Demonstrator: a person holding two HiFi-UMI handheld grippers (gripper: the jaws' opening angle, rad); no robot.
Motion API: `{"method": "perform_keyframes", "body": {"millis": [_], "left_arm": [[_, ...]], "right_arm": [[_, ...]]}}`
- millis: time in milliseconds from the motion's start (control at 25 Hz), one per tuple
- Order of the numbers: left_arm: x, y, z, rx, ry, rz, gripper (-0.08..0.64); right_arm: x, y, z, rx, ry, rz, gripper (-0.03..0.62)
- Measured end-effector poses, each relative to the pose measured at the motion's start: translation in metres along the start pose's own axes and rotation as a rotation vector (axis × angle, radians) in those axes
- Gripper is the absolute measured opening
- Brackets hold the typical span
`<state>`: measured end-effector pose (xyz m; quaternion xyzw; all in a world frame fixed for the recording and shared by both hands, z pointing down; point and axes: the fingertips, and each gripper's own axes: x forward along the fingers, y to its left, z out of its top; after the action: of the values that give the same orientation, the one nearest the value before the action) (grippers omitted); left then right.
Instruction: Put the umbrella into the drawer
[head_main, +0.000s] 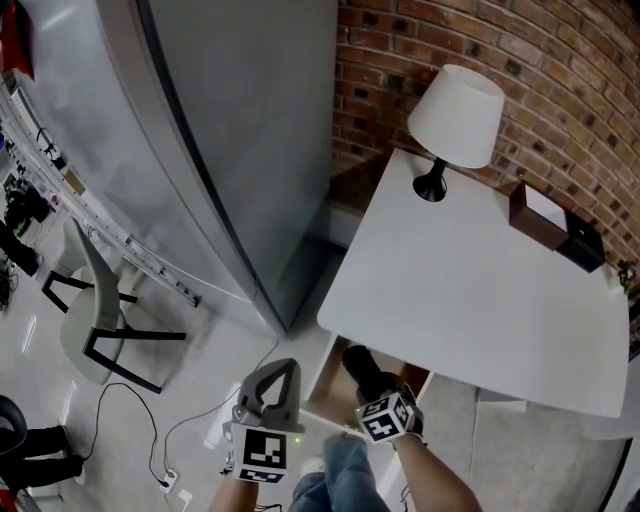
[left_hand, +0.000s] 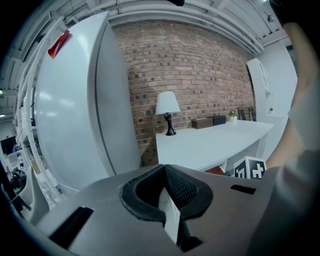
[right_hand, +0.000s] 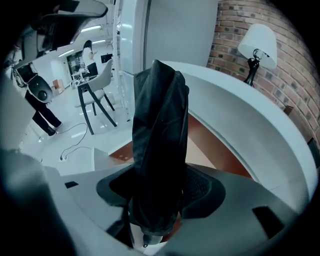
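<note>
We held the right gripper clamped on the black umbrella, positioned over the open drawer at the white table's near edge. Our left gripper hung just left of the drawer, jaw tips together. A lamp stood on the table.

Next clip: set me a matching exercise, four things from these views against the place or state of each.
Things:
1. umbrella
2. lamp
3. drawer
4. brown box

Places or states:
A. pulled open under the desk
B. clamped in the right gripper
C. lying along the desk's edge at the brick wall
D. standing at the desk's corner, white shade

Pairs: 1-B, 2-D, 3-A, 4-C
</note>
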<state>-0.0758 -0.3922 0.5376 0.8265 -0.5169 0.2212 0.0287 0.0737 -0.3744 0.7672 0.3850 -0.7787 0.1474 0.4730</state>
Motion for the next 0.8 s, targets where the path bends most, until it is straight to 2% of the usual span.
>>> {"method": "perform_keyframes", "body": {"millis": [360, 600, 800], "left_arm": [[0.015, 0.001, -0.023, -0.042, 0.022, 0.014, 0.002], [0.021, 0.005, -0.034, -0.04, 0.029, 0.025, 0.002], [0.028, 0.011, -0.039, -0.016, 0.0, 0.036, 0.002]], "right_arm": [[0.043, -0.009, -0.013, 0.036, 0.099, 0.014, 0.25], [0.071, -0.013, -0.015, 0.037, 0.143, 0.028, 0.252], [0.09, -0.023, -0.021, 0.06, 0.161, -0.003, 0.252]]}}
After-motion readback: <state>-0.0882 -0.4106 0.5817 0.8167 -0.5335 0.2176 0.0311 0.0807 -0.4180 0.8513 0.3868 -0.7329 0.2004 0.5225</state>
